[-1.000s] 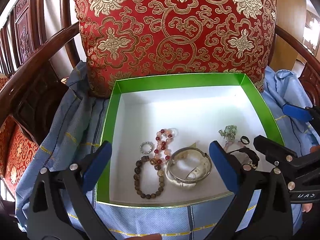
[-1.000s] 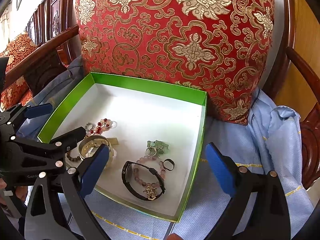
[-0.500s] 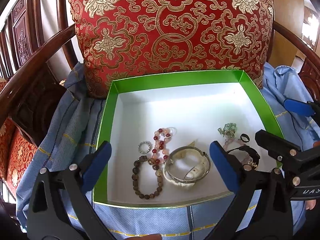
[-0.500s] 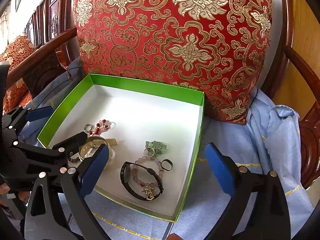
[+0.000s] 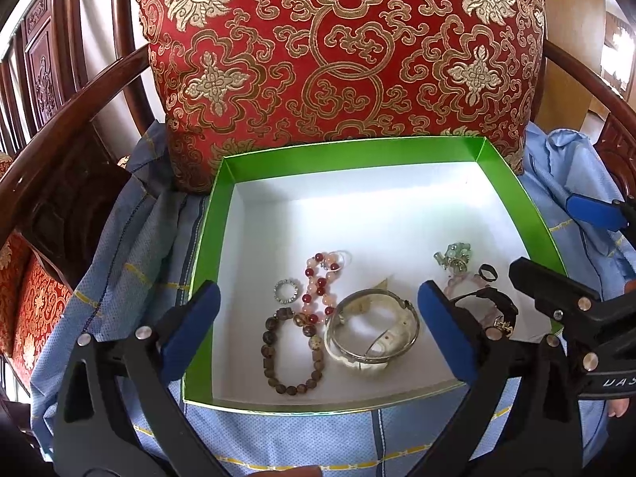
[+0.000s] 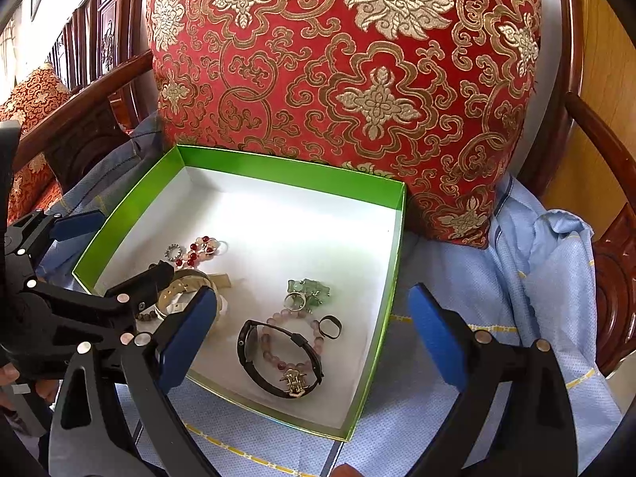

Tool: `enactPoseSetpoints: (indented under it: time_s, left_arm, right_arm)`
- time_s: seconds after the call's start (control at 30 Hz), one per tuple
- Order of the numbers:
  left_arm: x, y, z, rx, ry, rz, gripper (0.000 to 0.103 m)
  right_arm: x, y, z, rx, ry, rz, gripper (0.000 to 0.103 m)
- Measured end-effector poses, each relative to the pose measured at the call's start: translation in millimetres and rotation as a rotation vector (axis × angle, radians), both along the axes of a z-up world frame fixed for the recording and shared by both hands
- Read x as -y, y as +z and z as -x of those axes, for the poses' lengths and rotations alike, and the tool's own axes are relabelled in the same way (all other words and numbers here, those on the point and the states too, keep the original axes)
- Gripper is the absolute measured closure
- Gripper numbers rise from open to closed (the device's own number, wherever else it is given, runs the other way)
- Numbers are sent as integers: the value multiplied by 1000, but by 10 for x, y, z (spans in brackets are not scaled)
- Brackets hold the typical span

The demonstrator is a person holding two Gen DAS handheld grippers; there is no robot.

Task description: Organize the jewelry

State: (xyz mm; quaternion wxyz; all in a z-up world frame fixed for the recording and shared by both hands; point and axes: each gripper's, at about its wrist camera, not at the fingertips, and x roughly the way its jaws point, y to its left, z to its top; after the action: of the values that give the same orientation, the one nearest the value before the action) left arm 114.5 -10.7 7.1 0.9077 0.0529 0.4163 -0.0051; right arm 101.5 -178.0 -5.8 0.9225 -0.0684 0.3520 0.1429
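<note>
Holding bangle [image 5: 371, 332], bead bracelets [image 5: 292, 351], rings, green-walled box [image 5: 349, 155], both grippers' fingers [image 5: 190, 318] apart, empty.

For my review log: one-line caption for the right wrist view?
Open right gripper hovers over green box holding black bracelet, pink beads and dark ring.

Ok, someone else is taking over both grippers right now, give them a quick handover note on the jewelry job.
Left gripper: open, empty, held low over the near edge of the green box.
Right gripper: open, empty, over the box's near right corner.
All jewelry visible lies loose on the box's white floor. Left group: brown bead bracelet, red and pink bead bracelet, small silver ring, silver bangle. Right group: black bracelet with gold clasp, pink bead bracelet, green stone charm, black ring.
Done: nothing gripped. Left: the sorting; the pink beads and black bracelet overlap.
</note>
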Motion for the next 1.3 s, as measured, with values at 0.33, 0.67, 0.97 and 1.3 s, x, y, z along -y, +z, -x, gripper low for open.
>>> enactPoseSetpoints:
  time_s: [0.33, 0.67, 0.97, 1.3]
  left_arm:
    - [1, -5, -2, -2, 5, 4, 4]
    - [4, -7, 1, -2, 10, 1, 4]
    - [-4, 5, 24, 6, 30, 1, 4]
    - [6, -7, 10, -8, 29, 0, 4]
  right_arm:
    - [-7, -5, 4, 0, -3, -1, 8]
    - [-13, -6, 5, -4, -2, -2, 8]
    - [-15, -8, 3, -4, 0, -2, 8]
    - [-26, -15, 8, -4, 0, 2, 8]
